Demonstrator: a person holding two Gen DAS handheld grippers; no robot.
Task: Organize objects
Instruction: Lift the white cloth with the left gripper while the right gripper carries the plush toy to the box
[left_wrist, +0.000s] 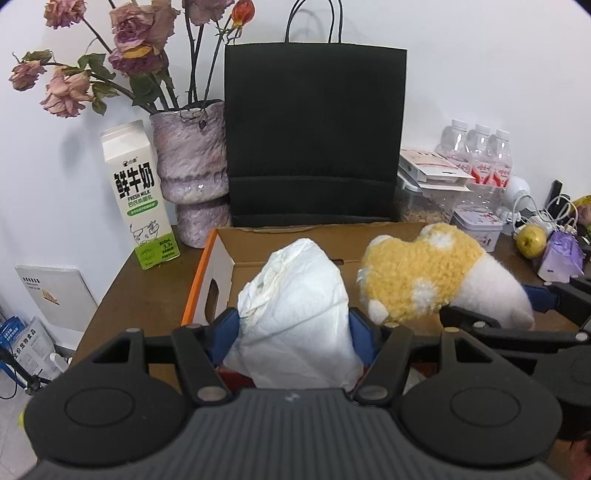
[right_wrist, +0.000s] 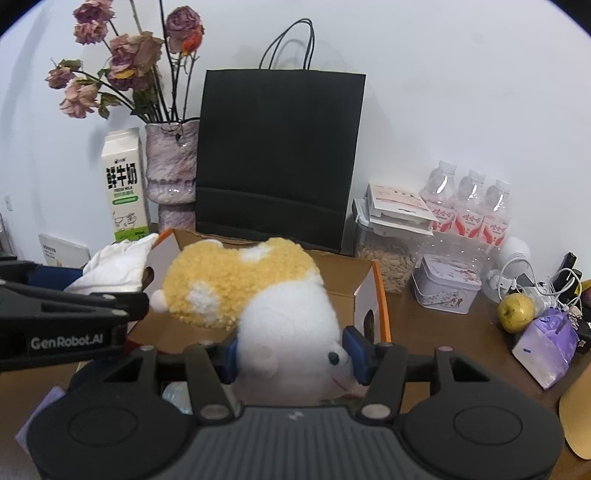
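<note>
Brown tabletop (left_wrist: 147, 295) carrying open cardboard box (left_wrist: 221, 258); above it, left gripper (left_wrist: 295, 332) is clamping white diaper (left_wrist: 299, 314), right gripper (right_wrist: 291, 354) squeezing plush toy (right_wrist: 266, 291). Box floor is mostly hiding behind both.

Sitting ahead of the tools are one box (left_wrist: 225, 258), one black bag (left_wrist: 314, 136), one vase (left_wrist: 190, 166), one milk carton (left_wrist: 136, 195), three bottles (right_wrist: 469, 206), one tin (right_wrist: 447, 284) and one pear (right_wrist: 516, 312), while one diaper (left_wrist: 295, 317) and one plush (right_wrist: 258, 295) are sitting between jaws.
</note>
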